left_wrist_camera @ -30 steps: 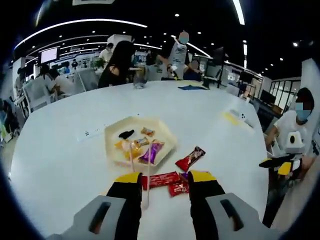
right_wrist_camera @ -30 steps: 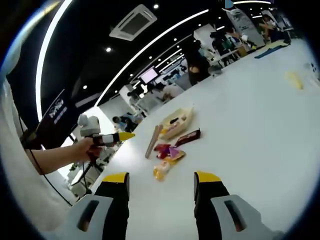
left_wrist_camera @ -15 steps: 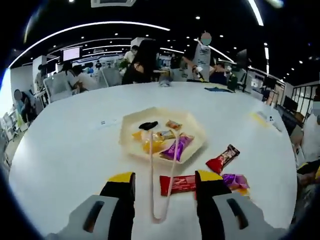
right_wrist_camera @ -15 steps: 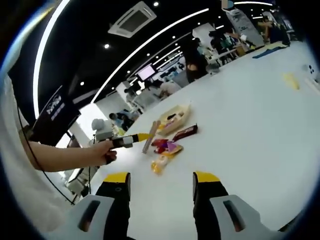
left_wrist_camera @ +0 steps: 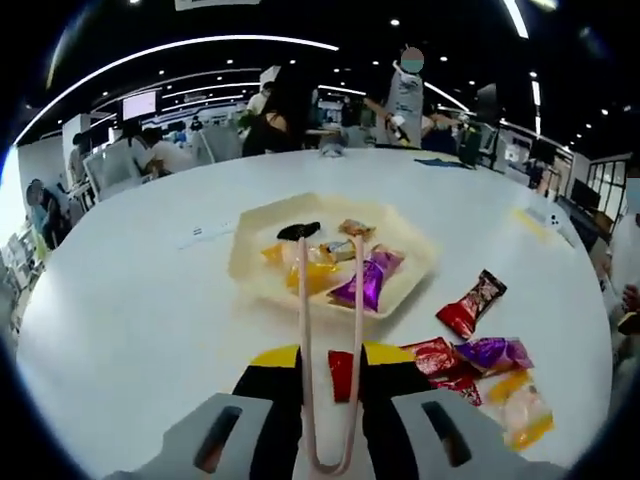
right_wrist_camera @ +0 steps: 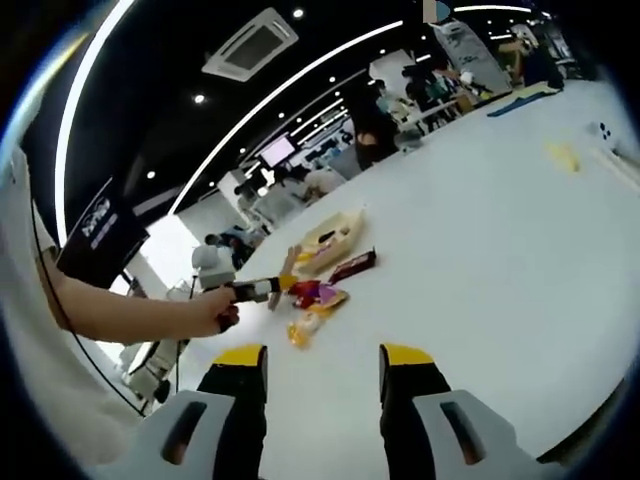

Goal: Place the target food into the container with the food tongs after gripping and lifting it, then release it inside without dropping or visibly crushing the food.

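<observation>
The left gripper (left_wrist_camera: 328, 362), jaws closed on the springy pink tongs (left_wrist_camera: 328, 330); light, crinkly, slippery wrapped snacks (left_wrist_camera: 478, 303) beside the tray (left_wrist_camera: 250, 262) likely need mid-pack grip; right gripper (right_wrist_camera: 312, 356) open, empty.

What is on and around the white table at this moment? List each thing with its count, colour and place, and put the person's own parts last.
Table: one, white, under everything.
Tray: one, cream, six-sided, mid-table; holds several wrapped snacks, among them purple, yellow and black ones.
Purple snack: one, in the tray's near right part.
Food tongs: one pair, pale pink, lying from the left gripper towards the tray.
Red wrapped bar: one, red and dark, on the table right of the tray.
Loose snacks: several, red, purple and orange-yellow, on the table near the tray.
People: several, seated and standing behind the table.
Left gripper: black with yellow tips, fingers closed on the tongs.
Right gripper: black with yellow tips, fingers apart, holding nothing.
</observation>
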`<state>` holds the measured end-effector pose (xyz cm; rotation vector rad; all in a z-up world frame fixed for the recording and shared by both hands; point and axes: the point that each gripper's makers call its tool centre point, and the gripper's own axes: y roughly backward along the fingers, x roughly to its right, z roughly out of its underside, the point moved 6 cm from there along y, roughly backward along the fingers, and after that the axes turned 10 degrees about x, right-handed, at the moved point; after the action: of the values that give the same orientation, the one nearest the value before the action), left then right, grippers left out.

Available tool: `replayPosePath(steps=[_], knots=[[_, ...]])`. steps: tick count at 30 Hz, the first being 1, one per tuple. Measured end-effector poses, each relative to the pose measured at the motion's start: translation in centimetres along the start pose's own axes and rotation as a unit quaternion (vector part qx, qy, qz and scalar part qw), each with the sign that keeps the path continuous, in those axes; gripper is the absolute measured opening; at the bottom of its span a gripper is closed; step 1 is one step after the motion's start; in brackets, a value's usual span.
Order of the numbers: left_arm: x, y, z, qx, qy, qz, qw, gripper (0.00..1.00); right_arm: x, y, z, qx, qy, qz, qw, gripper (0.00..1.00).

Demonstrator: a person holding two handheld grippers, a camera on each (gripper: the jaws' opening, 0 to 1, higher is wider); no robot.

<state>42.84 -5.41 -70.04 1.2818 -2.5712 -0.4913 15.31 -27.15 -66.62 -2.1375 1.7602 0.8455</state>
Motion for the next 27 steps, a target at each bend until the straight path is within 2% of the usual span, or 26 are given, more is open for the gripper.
replayPosePath(steps=[3,4,6,7,9,12,13,16,17,19,24,25,27], knots=[[0.0,1.4,-1.2,0.013,-0.005,0.014,0.9998,0.18,-0.1,-0.5,-0.5,0.011,0.011,-0.006,0.9999,0.44],[0.3,2.7,-2.1,0.020,-0.021,0.030,0.9991,0.18,-0.3,-1.0,-1.5,0.035,0.010,-0.010,0.9993,0.44],[0.9,4.0,-2.9,0.024,-0.036,0.054,0.9976,0.18,-0.3,-1.2,-2.1,0.050,0.006,-0.013,0.9987,0.44],[1.4,5.0,-3.5,0.025,-0.064,0.070,0.9952,0.18,-0.4,-1.5,-2.6,0.063,0.006,-0.016,0.9979,0.44],[2.3,6.5,-4.4,0.031,-0.086,0.094,0.9913,0.18,-0.3,-1.9,-2.7,0.062,0.000,-0.017,0.9979,0.44],[3.5,8.1,-5.2,0.039,-0.104,0.114,0.9872,0.18,-0.5,-2.5,-2.8,0.061,-0.005,-0.025,0.9978,0.44],[4.3,8.9,-5.6,0.036,-0.107,0.126,0.9855,0.18,-1.1,-2.9,-2.7,0.046,-0.019,-0.034,0.9982,0.44],[5.4,9.8,-5.9,0.034,-0.119,0.141,0.9823,0.18,-2.5,-3.6,-3.3,0.049,-0.029,-0.059,0.9966,0.43],[6.6,10.6,-6.0,0.036,-0.131,0.158,0.9781,0.18,-4.2,-4.4,-3.9,0.047,-0.044,-0.085,0.9942,0.43],[7.4,11.1,-6.1,0.039,-0.144,0.167,0.9746,0.18,-5.4,-5.2,-4.4,0.045,-0.054,-0.108,0.9917,0.43],[9.8,11.7,-5.5,0.037,-0.156,0.195,0.9676,0.19,-7.3,-6.6,-5.7,0.050,-0.064,-0.136,0.9874,0.42],[10.6,11.9,-5.1,0.035,-0.165,0.203,0.9646,0.19,-7.7,-6.8,-6.1,0.055,-0.078,-0.143,0.9851,0.42],[11.8,12.2,-4.9,0.038,-0.162,0.214,0.9625,0.19,-7.9,-7.2,-6.3,0.057,-0.095,-0.144,0.9833,0.42]])
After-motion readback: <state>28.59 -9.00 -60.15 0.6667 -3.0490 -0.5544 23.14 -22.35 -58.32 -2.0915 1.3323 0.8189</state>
